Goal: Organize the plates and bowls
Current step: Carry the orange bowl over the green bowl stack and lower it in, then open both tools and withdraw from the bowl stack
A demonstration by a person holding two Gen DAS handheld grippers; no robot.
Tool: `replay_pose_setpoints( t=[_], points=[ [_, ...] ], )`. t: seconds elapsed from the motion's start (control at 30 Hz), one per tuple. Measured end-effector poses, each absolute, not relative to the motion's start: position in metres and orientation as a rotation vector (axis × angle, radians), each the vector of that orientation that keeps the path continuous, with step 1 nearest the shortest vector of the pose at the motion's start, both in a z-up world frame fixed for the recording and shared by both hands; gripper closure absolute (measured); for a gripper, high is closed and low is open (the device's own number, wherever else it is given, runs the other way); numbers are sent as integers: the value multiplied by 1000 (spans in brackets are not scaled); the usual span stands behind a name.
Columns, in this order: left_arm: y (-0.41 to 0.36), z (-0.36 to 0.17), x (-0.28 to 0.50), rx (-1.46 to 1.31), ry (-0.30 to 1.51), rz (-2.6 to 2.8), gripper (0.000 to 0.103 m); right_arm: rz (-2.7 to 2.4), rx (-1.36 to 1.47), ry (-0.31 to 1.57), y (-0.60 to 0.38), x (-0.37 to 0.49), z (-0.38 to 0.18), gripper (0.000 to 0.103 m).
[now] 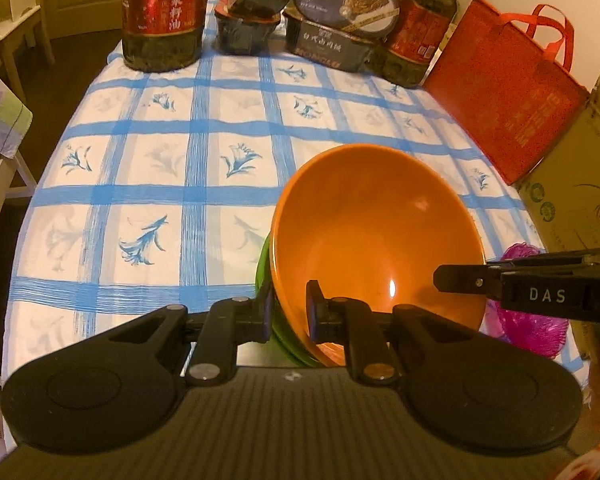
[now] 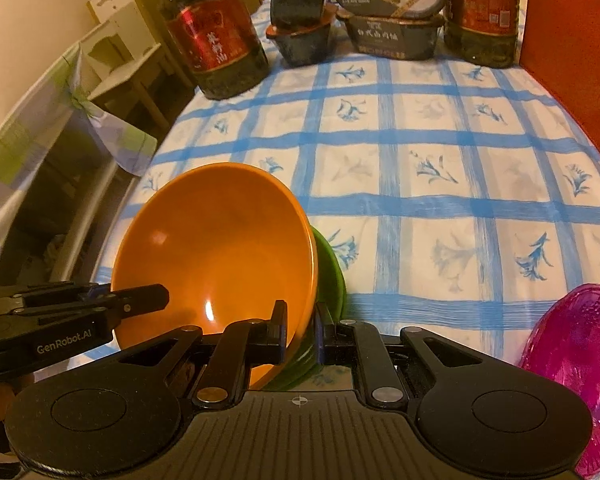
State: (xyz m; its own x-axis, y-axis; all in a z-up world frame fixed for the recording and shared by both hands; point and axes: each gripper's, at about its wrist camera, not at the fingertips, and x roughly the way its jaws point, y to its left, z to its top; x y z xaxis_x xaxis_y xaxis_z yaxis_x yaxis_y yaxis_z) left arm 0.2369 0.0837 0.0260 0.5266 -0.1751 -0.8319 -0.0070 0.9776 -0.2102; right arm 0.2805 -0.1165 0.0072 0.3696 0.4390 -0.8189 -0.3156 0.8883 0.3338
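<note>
An orange bowl [image 1: 376,240] sits nested in a green bowl [image 1: 266,280] over the blue-checked tablecloth [image 1: 160,160]. My left gripper [image 1: 288,310] is shut on their left rims. My right gripper [image 2: 302,334] is shut on the right rims of the orange bowl [image 2: 220,248] and the green bowl [image 2: 332,276]. Each gripper shows in the other's view: the right one [image 1: 444,278] at the right side, the left one [image 2: 160,296] at the left side. A pink translucent bowl [image 2: 580,356] lies on the table to the right; it also shows in the left wrist view [image 1: 536,320].
At the table's far edge stand two oil bottles [image 1: 162,12] [image 1: 420,28] and stacked food boxes [image 1: 340,20]. A red bag [image 1: 504,92] and a cardboard box [image 1: 580,200] line the right side. A chair with a cloth [image 2: 60,152] stands to the left.
</note>
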Motion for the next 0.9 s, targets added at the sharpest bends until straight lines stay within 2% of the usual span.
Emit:
replay_pose_setpoints(
  t=[0.6, 0.7, 0.77, 0.9],
  points=[
    [77, 16, 237, -128, 998, -82, 89, 469, 92, 1090, -107, 282, -5, 89],
    [77, 17, 237, -126, 986, -74, 87, 473, 99, 1068, -109, 280, -2, 80],
    [78, 18, 237, -130, 978, -73, 87, 481, 114, 1043, -112, 279, 2, 55],
    [81, 21, 236, -144, 966, -67, 86, 486, 128, 1021, -115, 278, 9, 53]
  ],
)
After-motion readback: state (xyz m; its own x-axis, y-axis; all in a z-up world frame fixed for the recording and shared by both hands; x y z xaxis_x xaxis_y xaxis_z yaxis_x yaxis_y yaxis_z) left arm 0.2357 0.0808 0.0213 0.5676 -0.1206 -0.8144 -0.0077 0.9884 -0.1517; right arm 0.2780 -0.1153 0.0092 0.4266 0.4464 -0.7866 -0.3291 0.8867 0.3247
